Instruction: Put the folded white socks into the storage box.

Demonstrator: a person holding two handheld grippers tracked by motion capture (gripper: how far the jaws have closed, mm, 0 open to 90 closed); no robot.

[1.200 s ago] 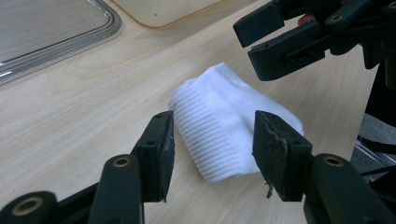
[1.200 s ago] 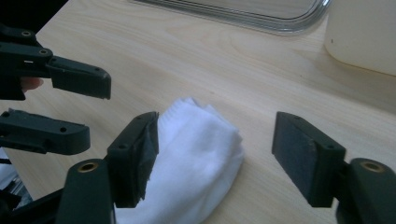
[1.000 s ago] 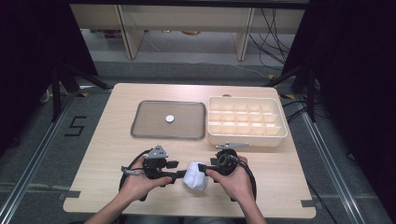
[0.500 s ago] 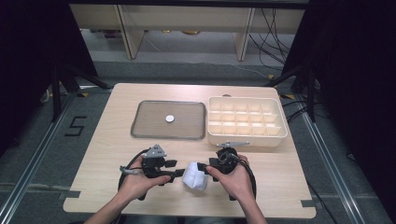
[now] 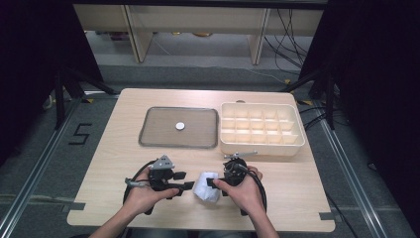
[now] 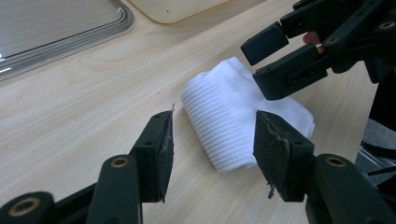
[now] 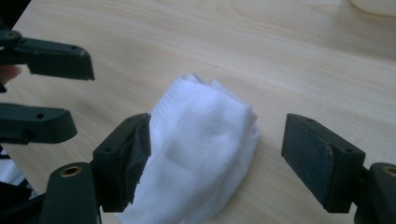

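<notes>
A white rolled cloth with a ribbed end (image 5: 207,187) lies on the wooden table near its front edge, between the two hand-held grippers. My left gripper (image 5: 187,186) points at it from the left. In the left gripper view this gripper (image 6: 212,142) is open, with the ribbed end (image 6: 219,126) just beyond its jaws. My right gripper (image 5: 214,182) comes in from the right. It is open (image 7: 219,154) too, and its left pad (image 7: 133,149) rests against the cloth (image 7: 201,135). Neither gripper is closed on the cloth.
A grey metal tray (image 5: 148,136) with a small white disc (image 5: 180,126) sits mid-table. To its right stands a cream box with several compartments (image 5: 261,144). The other gripper's jaws show in each gripper view (image 6: 289,56) (image 7: 44,95).
</notes>
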